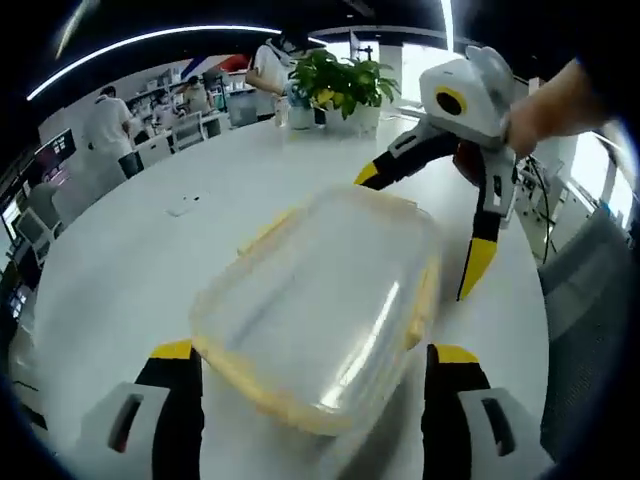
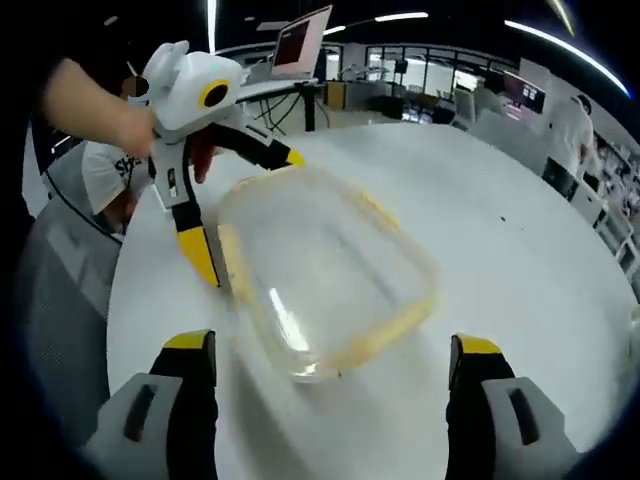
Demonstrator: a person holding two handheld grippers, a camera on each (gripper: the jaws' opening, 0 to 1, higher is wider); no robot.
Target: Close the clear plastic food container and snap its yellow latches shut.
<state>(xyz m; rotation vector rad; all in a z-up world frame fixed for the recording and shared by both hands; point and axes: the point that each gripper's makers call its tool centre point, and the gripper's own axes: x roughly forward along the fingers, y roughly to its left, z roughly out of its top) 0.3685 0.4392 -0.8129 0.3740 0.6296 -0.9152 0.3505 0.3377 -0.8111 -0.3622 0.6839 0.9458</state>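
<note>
white round table (image 1: 150,250) | potted plants (image 1: 343,85) | ceiling light strips (image 1: 140,42) | office desks behind (image 2: 440,100)

No readable text anywhere right now. In the right gripper view, dark lettering sits on a person's white shirt (image 2: 100,170) at the left edge, half hidden behind the other tongs and too blurred to make out. The laptop screen (image 2: 303,40) raised up at the back glows reddish, but nothing on it resolves into words. In the left gripper view, the monitors (image 1: 55,150) along the far wall are too small to read. The clear food container (image 1: 320,305) carries no label or brand.
</note>
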